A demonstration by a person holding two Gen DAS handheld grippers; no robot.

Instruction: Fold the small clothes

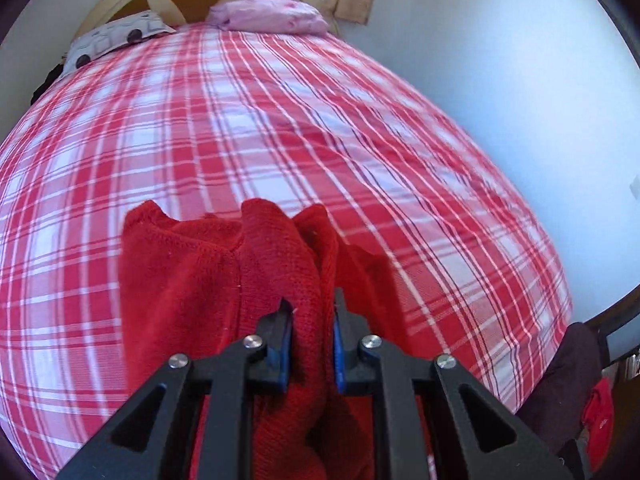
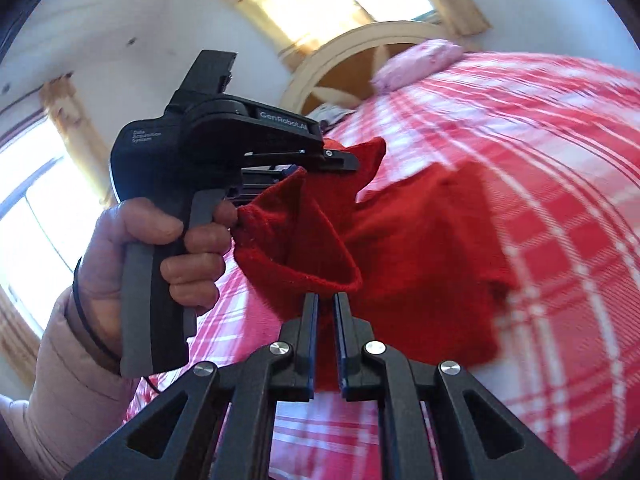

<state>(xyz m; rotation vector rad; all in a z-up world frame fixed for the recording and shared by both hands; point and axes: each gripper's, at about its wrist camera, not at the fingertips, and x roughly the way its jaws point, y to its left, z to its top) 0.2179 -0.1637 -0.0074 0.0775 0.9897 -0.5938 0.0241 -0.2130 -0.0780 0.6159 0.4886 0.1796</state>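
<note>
A small red knit garment (image 1: 192, 280) hangs bunched over the red plaid bed (image 1: 248, 120). My left gripper (image 1: 311, 312) is shut on a thick fold of it, and the cloth drapes down both sides of the fingers. In the right wrist view the same garment (image 2: 420, 248) is held up above the bed. The left gripper (image 2: 340, 162) grips its upper edge there. My right gripper (image 2: 326, 300) is shut on the lower hem of the red garment, with cloth between the blue pads.
Two pillows lie at the headboard: a pink one (image 1: 268, 16) and a white patterned one (image 1: 116, 38). A white wall runs along the bed's right side. Dark and red clothes (image 1: 580, 392) lie at the bed's near right corner. Windows (image 2: 44, 216) are at left.
</note>
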